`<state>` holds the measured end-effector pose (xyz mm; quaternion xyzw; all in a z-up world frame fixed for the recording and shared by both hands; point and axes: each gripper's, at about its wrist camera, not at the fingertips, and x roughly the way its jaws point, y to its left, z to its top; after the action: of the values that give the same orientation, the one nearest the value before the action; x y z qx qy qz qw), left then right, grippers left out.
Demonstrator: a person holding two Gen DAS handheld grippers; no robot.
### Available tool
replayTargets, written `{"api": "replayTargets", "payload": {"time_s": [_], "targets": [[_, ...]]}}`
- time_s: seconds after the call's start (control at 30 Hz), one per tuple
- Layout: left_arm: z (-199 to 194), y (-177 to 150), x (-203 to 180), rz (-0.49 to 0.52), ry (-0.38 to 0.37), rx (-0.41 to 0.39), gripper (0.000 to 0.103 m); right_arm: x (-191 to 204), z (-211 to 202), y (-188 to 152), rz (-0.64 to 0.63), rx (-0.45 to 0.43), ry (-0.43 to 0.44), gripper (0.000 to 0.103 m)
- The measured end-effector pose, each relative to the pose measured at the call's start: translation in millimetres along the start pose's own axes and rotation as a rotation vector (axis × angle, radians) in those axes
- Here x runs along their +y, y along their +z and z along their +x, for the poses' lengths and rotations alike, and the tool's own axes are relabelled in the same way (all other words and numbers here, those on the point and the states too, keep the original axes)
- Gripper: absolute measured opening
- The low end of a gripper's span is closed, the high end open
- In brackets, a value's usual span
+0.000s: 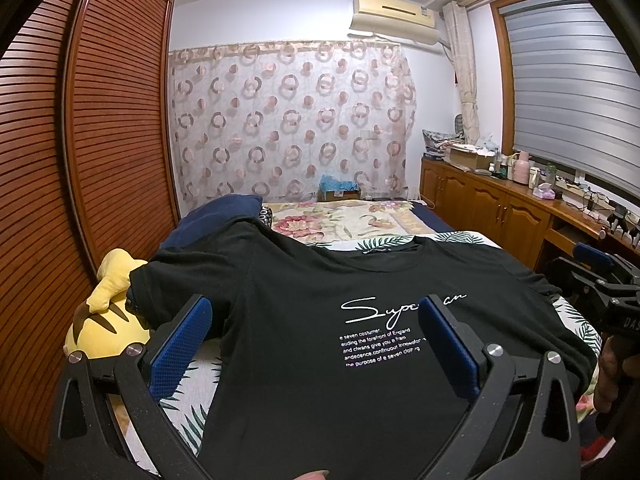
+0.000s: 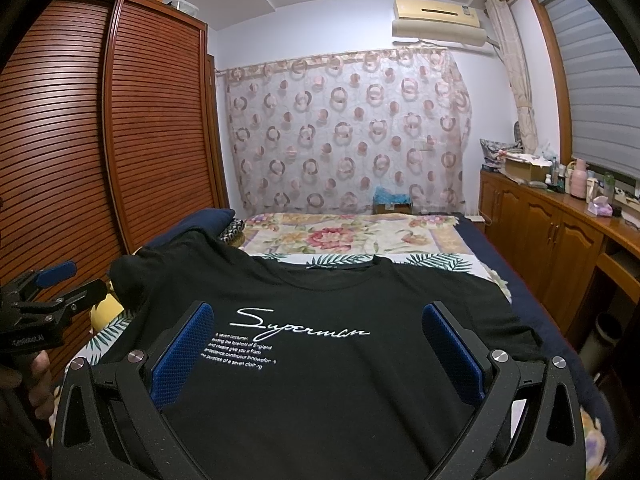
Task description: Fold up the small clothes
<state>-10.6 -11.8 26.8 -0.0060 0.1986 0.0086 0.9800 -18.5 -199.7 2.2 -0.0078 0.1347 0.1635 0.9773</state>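
One black T-shirt (image 2: pixel 320 380) flat, collar pointing away

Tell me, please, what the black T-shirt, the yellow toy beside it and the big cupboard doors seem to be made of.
The black T-shirt looks like soft matte knit, probably cotton: it drapes limply, with white printed lettering. The yellow toy seems to be plush fabric with stuffing, given its rounded, fuzzy shape. The cupboard doors look like reddish-brown varnished wood with horizontal slats, though it could be veneer.
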Motion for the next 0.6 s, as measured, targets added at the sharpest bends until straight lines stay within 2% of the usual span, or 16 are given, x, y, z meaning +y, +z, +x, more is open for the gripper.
{"api": "replayTargets", "payload": {"time_s": [0.6], "targets": [[32.2, -25.5, 39.6, -0.033, 0.011, 0.048, 0.103, -7.2, 24.2, -1.0, -0.014, 0.046, 0.052, 0.103]]}}
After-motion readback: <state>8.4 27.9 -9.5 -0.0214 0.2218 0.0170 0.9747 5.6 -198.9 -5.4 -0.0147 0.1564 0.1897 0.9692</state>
